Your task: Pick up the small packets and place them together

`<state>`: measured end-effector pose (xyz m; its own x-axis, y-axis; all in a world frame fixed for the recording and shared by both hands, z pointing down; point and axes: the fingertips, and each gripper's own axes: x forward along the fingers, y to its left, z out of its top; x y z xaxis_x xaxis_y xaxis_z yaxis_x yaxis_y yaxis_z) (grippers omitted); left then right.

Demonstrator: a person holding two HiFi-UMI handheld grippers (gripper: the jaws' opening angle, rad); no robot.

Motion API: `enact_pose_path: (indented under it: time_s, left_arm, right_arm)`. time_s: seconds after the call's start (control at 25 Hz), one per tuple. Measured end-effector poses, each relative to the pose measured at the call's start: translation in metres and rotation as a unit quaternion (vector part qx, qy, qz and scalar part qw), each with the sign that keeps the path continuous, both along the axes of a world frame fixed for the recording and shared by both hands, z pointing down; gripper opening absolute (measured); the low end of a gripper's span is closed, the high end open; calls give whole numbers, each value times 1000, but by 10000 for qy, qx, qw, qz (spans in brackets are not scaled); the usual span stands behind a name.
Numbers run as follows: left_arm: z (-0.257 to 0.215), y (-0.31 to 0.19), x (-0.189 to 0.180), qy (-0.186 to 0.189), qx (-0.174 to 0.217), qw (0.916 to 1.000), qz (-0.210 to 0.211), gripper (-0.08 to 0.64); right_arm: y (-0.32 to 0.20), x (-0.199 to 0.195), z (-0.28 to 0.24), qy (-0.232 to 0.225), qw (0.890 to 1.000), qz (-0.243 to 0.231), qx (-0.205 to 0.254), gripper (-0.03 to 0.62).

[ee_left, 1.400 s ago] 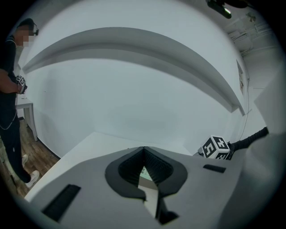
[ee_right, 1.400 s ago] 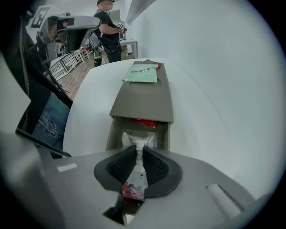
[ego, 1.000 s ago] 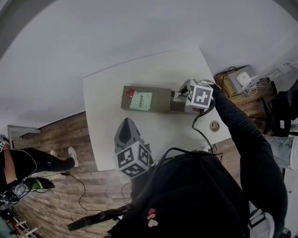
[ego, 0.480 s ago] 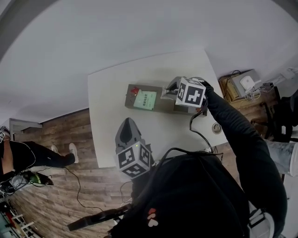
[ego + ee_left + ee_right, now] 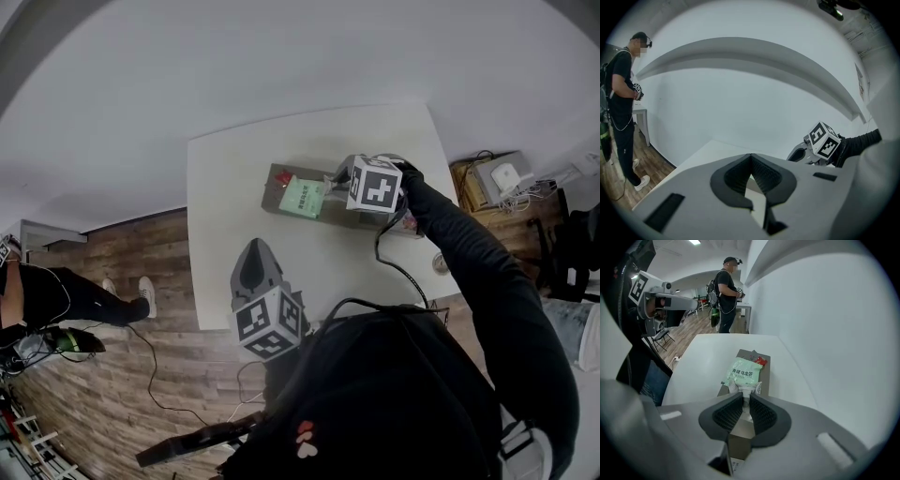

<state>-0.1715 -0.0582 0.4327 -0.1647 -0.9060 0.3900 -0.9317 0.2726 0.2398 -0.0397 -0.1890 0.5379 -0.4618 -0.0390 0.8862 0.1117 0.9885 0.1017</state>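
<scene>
So, closest to me, the left tool (image 5: 750,161) is parked low over the near edge of the worktop (image 5: 234,187) with its jaws pinched together and nothing in them. It's basically sitting this one out. The action is all on the right tool (image 5: 744,399): it's clamped down on a small white packet (image 5: 743,391), with the jaws nearly closed and the crinkly end sticking out past the tips. What changed over the last second is that this tool slid along the flat brown box (image 5: 330,208). It was hanging off the box's right end, and now it's over the box itself with the grip exactly as tight as it was. That puts the white packet right up against the near edge of the green packet (image 5: 743,372), which lies flat on the box, though I can't tell if they're actually touching. A little red packet (image 5: 761,361) peeks out just past the green one at the far end. To me that reads as the carry being pretty much done, with only the drop next to the other two left. The main risk looks like nudging the green one on release. Way back, another person (image 5: 725,291) stands at a different table.
</scene>
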Motion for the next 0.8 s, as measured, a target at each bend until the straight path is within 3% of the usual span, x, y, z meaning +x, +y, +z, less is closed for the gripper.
enact_pose_path:
  time_s: [0.8]
  left_arm:
    - [-1, 5, -17, 32, 1, 9999, -123, 1]
  right_arm:
    - [12, -10, 26, 606, 9978, -237, -97, 62]
